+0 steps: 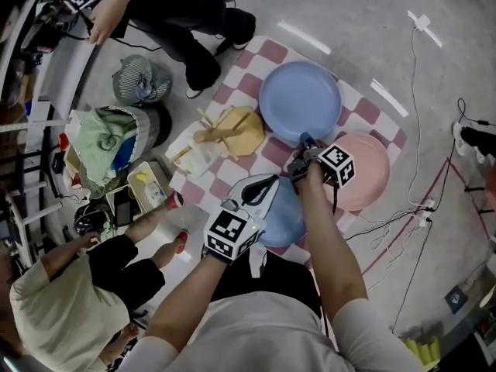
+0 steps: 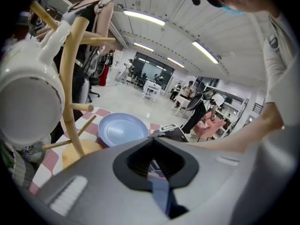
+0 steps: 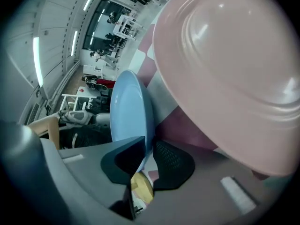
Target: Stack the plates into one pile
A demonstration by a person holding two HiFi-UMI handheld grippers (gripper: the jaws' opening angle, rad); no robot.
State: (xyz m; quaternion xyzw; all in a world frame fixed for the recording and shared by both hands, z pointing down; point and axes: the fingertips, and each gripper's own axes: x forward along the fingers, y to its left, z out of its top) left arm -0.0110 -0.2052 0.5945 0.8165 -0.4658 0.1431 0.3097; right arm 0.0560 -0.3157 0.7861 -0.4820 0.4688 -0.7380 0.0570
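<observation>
Gripping the rim of the far blue plate (image 1: 300, 99), the right gripper (image 1: 304, 144) had its jaws closed on that edge, at the side nearest the pink plate (image 1: 370, 170). In the right gripper view the blue rim ran between the 2 jaws while the pink plate (image 3: 225, 69) filled the space beside it. The left gripper (image 1: 263, 189) sat on the side of the near blue plate (image 1: 288, 219) away from the pink plate; its own view showed the jaws clamped tight on a strip of that blue plate (image 2: 159, 191). All 3 plates lay apart on a checked cloth (image 1: 256, 84) on the floor. A wooden mug rack (image 1: 229, 129) stood beyond the far blue plate from the pink plate, carrying a white mug (image 2: 28, 97).
</observation>
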